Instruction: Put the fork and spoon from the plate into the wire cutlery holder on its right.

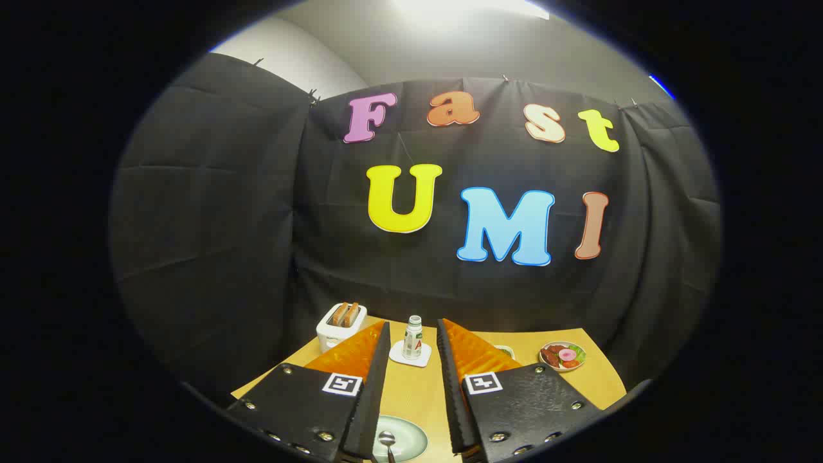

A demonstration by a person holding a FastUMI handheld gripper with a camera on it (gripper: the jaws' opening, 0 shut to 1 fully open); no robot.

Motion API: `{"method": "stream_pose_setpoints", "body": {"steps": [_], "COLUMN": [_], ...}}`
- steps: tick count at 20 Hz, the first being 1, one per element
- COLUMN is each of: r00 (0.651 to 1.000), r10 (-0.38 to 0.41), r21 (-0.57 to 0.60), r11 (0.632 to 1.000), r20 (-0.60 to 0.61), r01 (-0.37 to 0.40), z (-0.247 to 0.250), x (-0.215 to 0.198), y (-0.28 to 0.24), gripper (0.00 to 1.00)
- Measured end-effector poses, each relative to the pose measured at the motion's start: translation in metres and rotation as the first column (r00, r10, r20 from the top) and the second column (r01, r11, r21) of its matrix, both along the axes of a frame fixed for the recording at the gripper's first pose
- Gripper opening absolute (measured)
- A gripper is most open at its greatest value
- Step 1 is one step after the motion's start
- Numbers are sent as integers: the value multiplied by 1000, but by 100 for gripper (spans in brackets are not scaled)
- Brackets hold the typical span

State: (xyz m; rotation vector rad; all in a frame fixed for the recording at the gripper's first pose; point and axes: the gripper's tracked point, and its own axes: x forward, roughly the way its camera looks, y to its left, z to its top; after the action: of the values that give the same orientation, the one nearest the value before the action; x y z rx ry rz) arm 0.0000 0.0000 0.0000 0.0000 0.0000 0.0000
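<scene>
One spoon [388, 441] shows, lying on the pale plate [411, 434] low between the parted, empty fingers of the gripper [413, 334]; probably light, stiff, slippery metal (thin too), best pinched across its handle

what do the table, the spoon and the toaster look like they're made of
Table: pale wood or wood-look laminate, matte, faint grain.
Spoon, on the plate between the open gripper fingers: looks like polished metal, from its bright glint.
Toaster, beyond the left finger: probably smooth white plastic; painted metal possible.
</scene>
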Motion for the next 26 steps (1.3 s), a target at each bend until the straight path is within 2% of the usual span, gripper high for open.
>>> {"method": "stream_pose_setpoints", "body": {"steps": [12, 14, 17, 21, 26], "r00": [987, 978, 958, 909, 794], "r10": [-7, -32, -17, 12, 38], "r21": [0, 1, 10, 12, 12], "r11": [1000, 999, 1000, 1000, 999], "r20": [-162, -206, -287, -417, -607], "r01": [7, 33, 21, -7, -38], "z": [-63, -80, -110, -169, -256], "x": [23, 27, 34, 37, 32], "y": [6, 2, 9, 20, 31], "gripper": [44, 44, 44, 44, 44]}}
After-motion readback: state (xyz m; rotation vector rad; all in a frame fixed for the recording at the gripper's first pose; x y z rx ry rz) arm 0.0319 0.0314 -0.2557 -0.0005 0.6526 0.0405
